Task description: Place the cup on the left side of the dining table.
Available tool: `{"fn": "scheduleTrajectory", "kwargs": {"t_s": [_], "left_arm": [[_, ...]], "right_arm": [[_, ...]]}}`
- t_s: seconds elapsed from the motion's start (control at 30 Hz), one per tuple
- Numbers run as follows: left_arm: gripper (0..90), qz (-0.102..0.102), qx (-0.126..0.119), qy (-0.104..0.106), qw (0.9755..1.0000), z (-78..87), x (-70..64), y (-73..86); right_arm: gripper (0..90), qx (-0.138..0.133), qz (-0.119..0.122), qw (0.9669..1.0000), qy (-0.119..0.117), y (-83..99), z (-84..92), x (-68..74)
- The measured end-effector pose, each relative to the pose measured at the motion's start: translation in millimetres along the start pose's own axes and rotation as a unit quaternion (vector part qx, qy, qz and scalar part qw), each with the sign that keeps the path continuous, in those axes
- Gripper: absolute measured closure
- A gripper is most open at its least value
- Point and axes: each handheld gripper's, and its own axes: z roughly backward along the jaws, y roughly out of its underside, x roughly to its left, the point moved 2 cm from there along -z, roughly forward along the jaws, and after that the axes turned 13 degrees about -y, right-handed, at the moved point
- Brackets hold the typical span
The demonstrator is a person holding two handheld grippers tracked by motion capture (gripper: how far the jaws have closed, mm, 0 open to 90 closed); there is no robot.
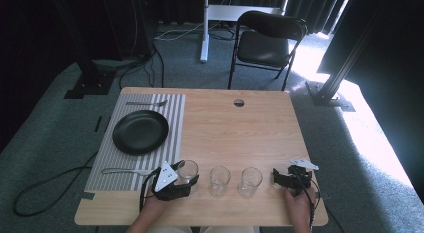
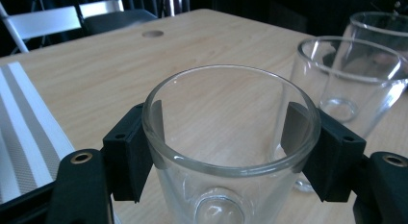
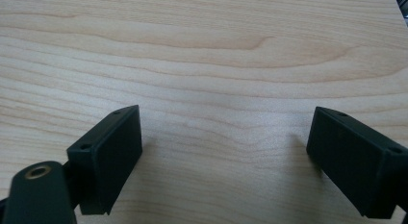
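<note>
- Near the desk's front edge, three clear glasses stand in a row, each upright with its mouth up and its long axis vertical.
- Left tongs are closed on the left glass; in the left gripper view the two black pads press on opposite sides of the glass just under its rim.
- That glass rests on its base on the wood, just beside the right edge of the striped mat.
- Middle glass stands near it on the right, apart from it; the right glass stands further along the same line.
- In the left gripper view the middle glass shows close behind the held one, with the third glass's rim past it.
- Right tongs lie low over the desk, right of the right glass, pointing toward it and clear of it.
- In the right gripper view those tongs stand wide open with bare wood between the pads.
- On the mat lie a black plate, a fork beyond it and a spoon on its near side.
</note>
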Motion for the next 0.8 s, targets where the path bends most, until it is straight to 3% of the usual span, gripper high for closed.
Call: {"fn": "scheduleTrajectory", "kwargs": {"t_s": [0.4, 0.53, 0.8], "left_arm": [[29.4, 0.005, -0.006, -0.022, 0.9997, 0.2, 22.7, -12.1], [29.4, 0.016, -0.009, -0.020, 0.9996, -0.6, 30.1, -12.2], [29.4, 0.016, -0.008, -0.033, 0.9993, -1.7, 41.0, -14.2]], "right_arm": [[11.5, 0.000, 0.000, 1.0000, 0.000, 0.0, 0.0, 0.0], [11.5, 0.000, 0.000, 1.0000, 0.000, 0.0, 0.0, 0.0], [11.5, 0.000, 0.000, 1.0000, 0.000, 0.0, 0.1, 0.0]]}}
